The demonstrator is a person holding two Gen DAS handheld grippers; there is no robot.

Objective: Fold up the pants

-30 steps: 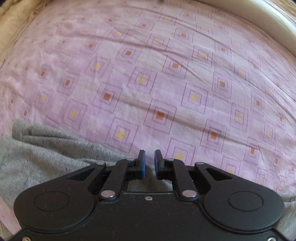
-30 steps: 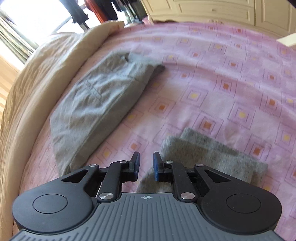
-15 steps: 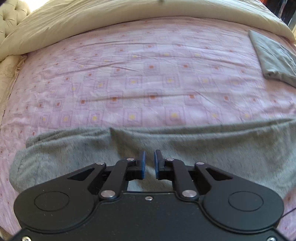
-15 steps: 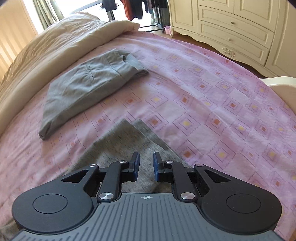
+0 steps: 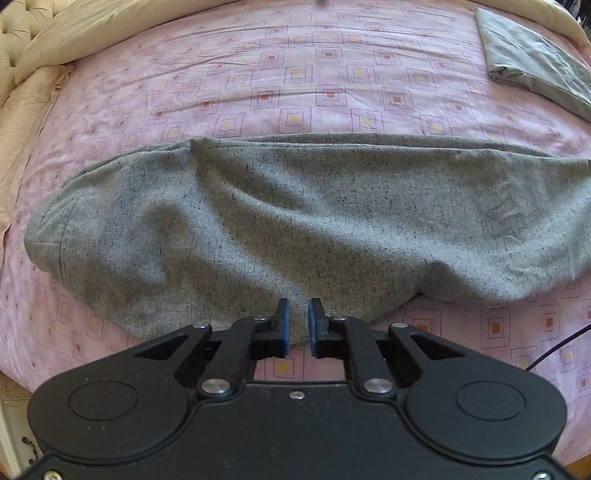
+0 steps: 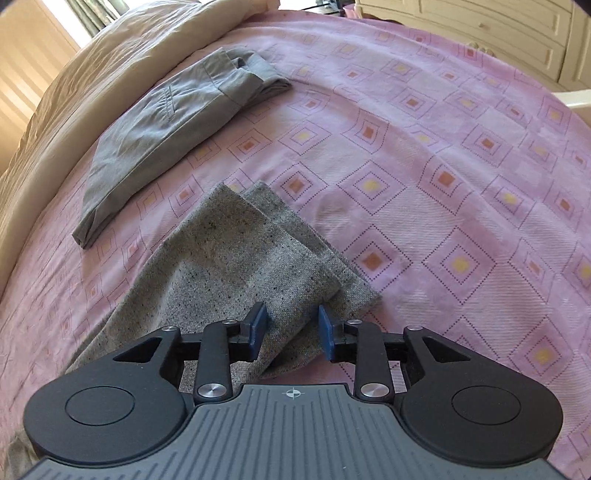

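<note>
grey pants lying long across the pink bed

the speckled grey pants (image 5: pixel 295 221) lie flat on the pink sheet (image 5: pixel 295 85) with little squares on it. in the left wrist view they stretch from 9 o'clock to 3 o'clock, filling the middle. the cloth has soft bumps and folds. in the right wrist view the two leg ends (image 6: pixel 258 243) lie one on top of the other, running from the middle down toward 7 o'clock.

the left gripper (image 5: pixel 297 326) sits at 6 o'clock, over the near edge of the pants. its blue pads are close together with a thin gap. i cannot tell if any cloth is pinched there.

the right gripper (image 6: pixel 291 328) is at 6 o'clock in its view, above the leg ends. its jaws are opening. the cloth shows in the gap, but the pads do not press it.

another pair of grey trousers (image 6: pixel 177 122), smooth and folded, lies at 11 o'clock in the right wrist view, near a cream blanket (image 6: pixel 92 74). a cream dresser (image 6: pixel 498 33) stands at 1 o'clock.
</note>
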